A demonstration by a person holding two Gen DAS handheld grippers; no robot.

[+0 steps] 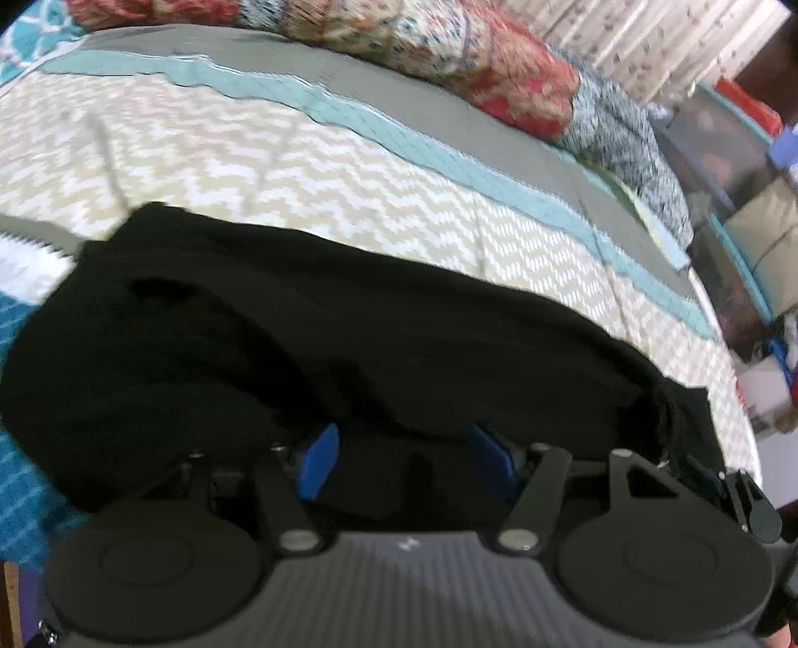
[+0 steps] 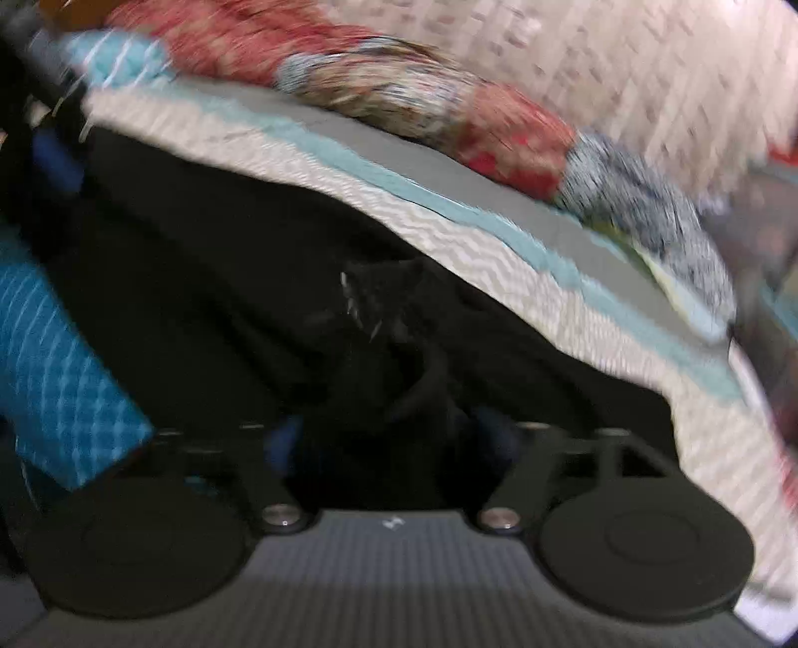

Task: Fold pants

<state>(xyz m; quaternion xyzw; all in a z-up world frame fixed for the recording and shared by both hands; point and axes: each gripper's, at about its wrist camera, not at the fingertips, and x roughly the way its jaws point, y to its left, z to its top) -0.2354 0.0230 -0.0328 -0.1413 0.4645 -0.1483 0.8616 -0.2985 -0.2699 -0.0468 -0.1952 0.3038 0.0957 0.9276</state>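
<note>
L gripper [image 1: 406, 466]: blue fingers [image 1: 316, 468] spread apart, black pants [image 1: 299, 349] bunched between and just beyond them, pads not pressing. R gripper [image 2: 394, 448]: fingers dark and blurred, can't tell its grip; pants heaped right at them. Pants lie on the chevron quilt [image 1: 299, 164], floral pillows [image 1: 449, 45] at its far edge.

— You are looking at matt black cloth just ahead of the left gripper [image 1: 406, 466]: the pants [image 1: 349, 349] are soaking up the light, soft and creased. What are the fingers [image 1: 316, 468] looking like to you?

— You are seeing smooth blue plastic pads on matt black arms, joined by shiny metal pins, with a ribbed grey body behind them.

— And beyond the pants?

— You are facing a quilted cloth bedspread [image 1: 299, 164], woven-looking and dull, with patchwork fabric pillows [image 1: 474, 55] past it. Before the right gripper [image 2: 389, 448] you are getting the same black cloth, blurred.
</note>
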